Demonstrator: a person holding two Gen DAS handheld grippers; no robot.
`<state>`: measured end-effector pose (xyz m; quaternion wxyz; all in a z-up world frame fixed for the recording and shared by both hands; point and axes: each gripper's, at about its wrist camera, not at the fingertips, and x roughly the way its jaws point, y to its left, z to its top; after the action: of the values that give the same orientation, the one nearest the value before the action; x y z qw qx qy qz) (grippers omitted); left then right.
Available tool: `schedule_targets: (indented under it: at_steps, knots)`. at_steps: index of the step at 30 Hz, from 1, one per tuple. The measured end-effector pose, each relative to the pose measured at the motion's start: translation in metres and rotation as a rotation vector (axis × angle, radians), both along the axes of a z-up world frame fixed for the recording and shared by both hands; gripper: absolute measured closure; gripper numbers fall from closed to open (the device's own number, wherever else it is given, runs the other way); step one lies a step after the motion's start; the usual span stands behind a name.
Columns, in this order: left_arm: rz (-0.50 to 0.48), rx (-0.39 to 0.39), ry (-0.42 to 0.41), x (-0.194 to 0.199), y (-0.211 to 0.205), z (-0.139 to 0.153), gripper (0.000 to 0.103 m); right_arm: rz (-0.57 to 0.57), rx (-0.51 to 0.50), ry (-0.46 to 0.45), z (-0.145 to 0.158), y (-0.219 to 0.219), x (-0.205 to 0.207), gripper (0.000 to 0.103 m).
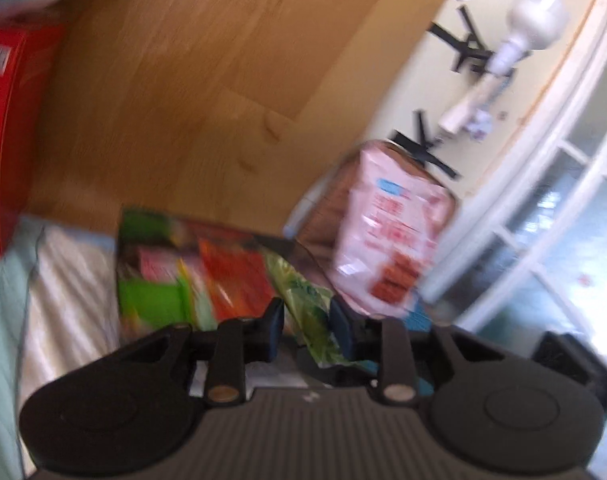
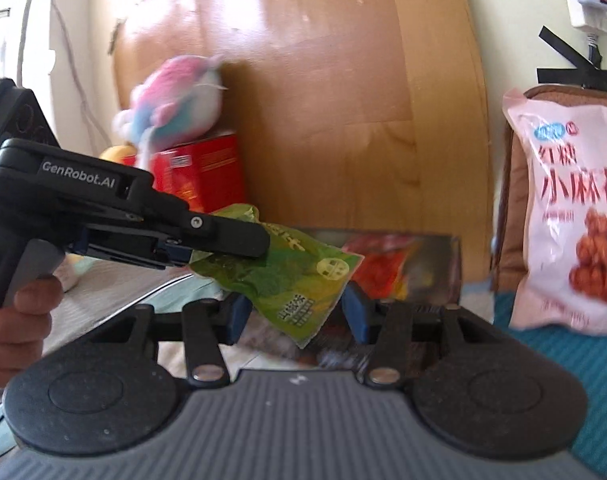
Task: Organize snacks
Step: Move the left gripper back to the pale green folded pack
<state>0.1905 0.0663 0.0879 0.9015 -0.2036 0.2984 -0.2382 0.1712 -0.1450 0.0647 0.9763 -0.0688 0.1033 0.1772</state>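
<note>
A green snack packet (image 1: 309,300) sits crumpled between the pads of my left gripper (image 1: 306,320), which is shut on its upper end. In the right wrist view the left gripper (image 2: 255,250) reaches in from the left, held by a person's hand (image 2: 19,320), and the green packet (image 2: 295,276) hangs from it. The packet's lower end dangles between the fingers of my right gripper (image 2: 296,314), which stand open with a gap on either side. Behind lies a dark-walled box (image 1: 303,248) of red and green packets, also visible as the box (image 2: 455,264).
A large pink snack bag (image 2: 567,208) leans upright on a brown cushion at the right, seen too as the pink bag (image 1: 391,232). A red carton (image 2: 199,172) with a plush toy (image 2: 175,96) on top stands left, against the wooden headboard (image 2: 323,100). Bedding lies below.
</note>
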Motion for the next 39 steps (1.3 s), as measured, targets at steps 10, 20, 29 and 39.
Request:
schedule_targets:
  at_steps: [10, 20, 29, 39]
  knots:
    - [0.198, 0.241, -0.06, 0.008, -0.007, -0.01, 0.054, -0.051, 0.114, -0.008, -0.003, -0.029, 0.013, 0.049]
    - [0.173, 0.124, 0.002, -0.074, 0.02, -0.026, 0.049, 0.019, 0.156, 0.151, -0.026, -0.038, -0.015, 0.048]
    - [0.178, 0.062, 0.248, -0.11, 0.017, -0.08, 0.056, 0.03, 0.166, 0.308, -0.046, -0.011, 0.022, 0.051]
    - [0.175, 0.045, 0.254, -0.114, 0.025, -0.082, 0.063, 0.18, 0.083, 0.383, -0.067, 0.01, -0.062, 0.05]
